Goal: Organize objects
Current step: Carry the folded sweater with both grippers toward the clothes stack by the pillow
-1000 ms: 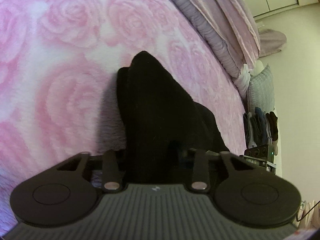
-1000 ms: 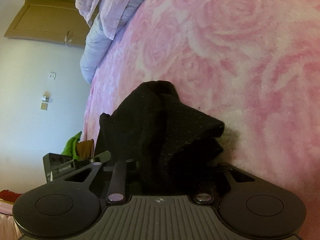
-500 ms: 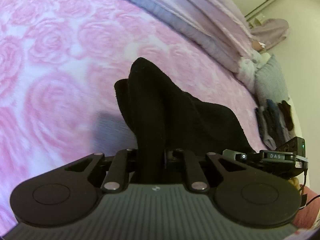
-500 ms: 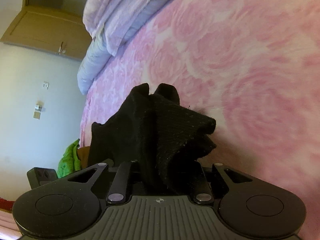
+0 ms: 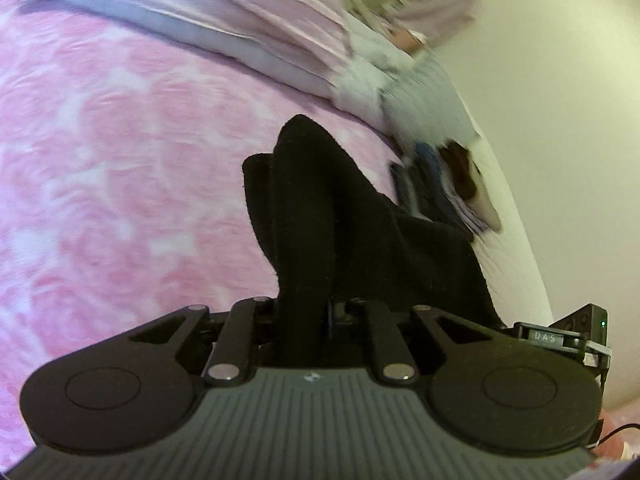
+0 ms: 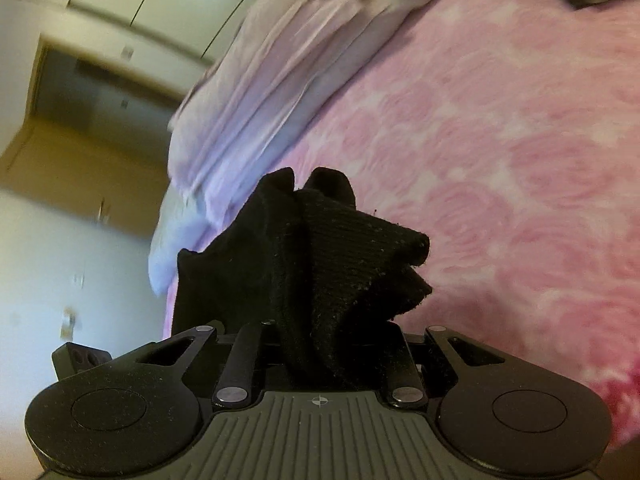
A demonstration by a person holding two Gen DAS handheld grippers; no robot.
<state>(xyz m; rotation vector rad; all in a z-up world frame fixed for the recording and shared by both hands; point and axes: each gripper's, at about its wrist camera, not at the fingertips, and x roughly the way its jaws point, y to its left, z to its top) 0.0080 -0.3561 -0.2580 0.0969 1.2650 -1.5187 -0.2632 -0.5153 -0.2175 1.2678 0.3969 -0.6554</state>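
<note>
1. Left claw (image 5: 306, 312): closed tight on a fold of the black knitted garment (image 5: 320, 216). Its jaws have just been closing, with the cloth between them; the fabric rises in a peak straight ahead of the jaws.
2. Right claw (image 6: 324, 344): clamped on another bunch of the same black knitted garment (image 6: 320, 264), which stands up in ribbed folds above the jaws.
3. Location of garment: stretched between the two claws and seen above the pink rose-patterned bed cover (image 5: 120, 168), apparently clear of it.
4. The right claw's housing (image 5: 560, 334), marked "DAS", shows at the right edge of the left wrist view, just beside the garment's trailing side.
5. A lilac quilt (image 6: 272, 80), folded, lies along the far edge of the bed.
6. A stack of dark folded clothes (image 5: 436, 184) sits near the bed's far corner, against the wall; detail is blurred.
7. Both views are motion-blurred; finer texture cannot be confirmed.
</note>
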